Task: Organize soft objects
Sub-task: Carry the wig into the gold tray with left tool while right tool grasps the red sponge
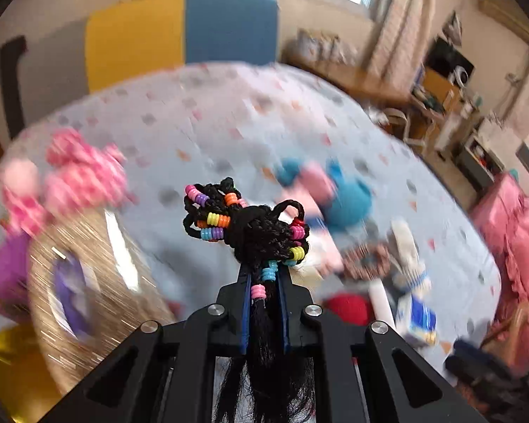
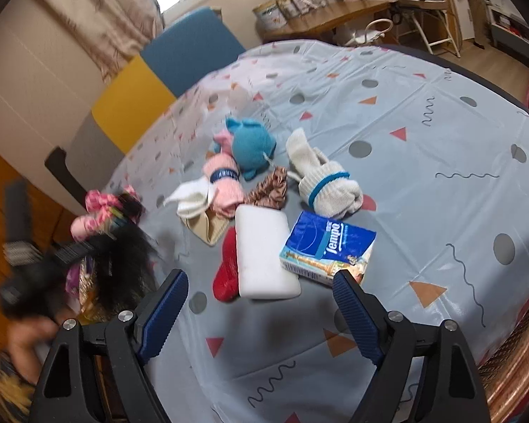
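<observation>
**Braid pinched, pile waiting**

The tablecloth [image 2: 423, 148] filled the frame, bare at right and lower centre, giving open room. The pile sat centre: white pack [image 2: 264, 257], Tempo box [image 2: 329, 245], socks [image 2: 329, 187]. The basket [image 1: 88, 282] lay lower left. The left gripper [image 1: 264, 282] pinched the beaded braid [image 1: 254, 232], seemingly light and limp. The right gripper [image 2: 261, 303] hung spread.

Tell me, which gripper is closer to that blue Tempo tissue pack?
Right. The right gripper hovers open just in front of the Tempo tissue pack; the left gripper is off to its left, clamping a beaded black hairpiece.
</observation>
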